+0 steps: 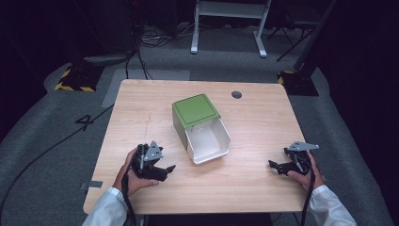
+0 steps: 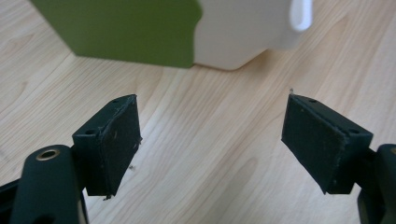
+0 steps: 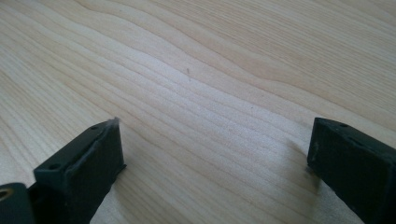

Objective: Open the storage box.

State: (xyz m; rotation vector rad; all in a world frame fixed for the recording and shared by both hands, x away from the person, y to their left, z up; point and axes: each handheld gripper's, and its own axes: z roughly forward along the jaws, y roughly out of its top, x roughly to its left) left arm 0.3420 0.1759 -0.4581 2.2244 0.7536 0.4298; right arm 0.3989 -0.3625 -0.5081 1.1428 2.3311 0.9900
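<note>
My left gripper has its jaws spread wide with nothing between the pads, only bare wood. It rests low over the table near the front edge, aimed toward about two o'clock. My right gripper is well apart at the other side, jaws likewise wide and empty, pointing toward nine o'clock across open tabletop.

From my left gripper, the green box sits near, at roughly one o'clock, around the middle of the table. Its white drawer is pulled out toward me, at about five o'clock from the green shell, and it looks empty.

I judge both parts to be thin moulded plastic: light, stiff and smooth, so likely slippery under my pads and apt to skate across the wood if pushed on one side alone. The drawer's walls look thin enough for a pinch. I would take the drawer by its front lip, or press flat on that front face, while my other gripper steadies the green shell from behind.
</note>
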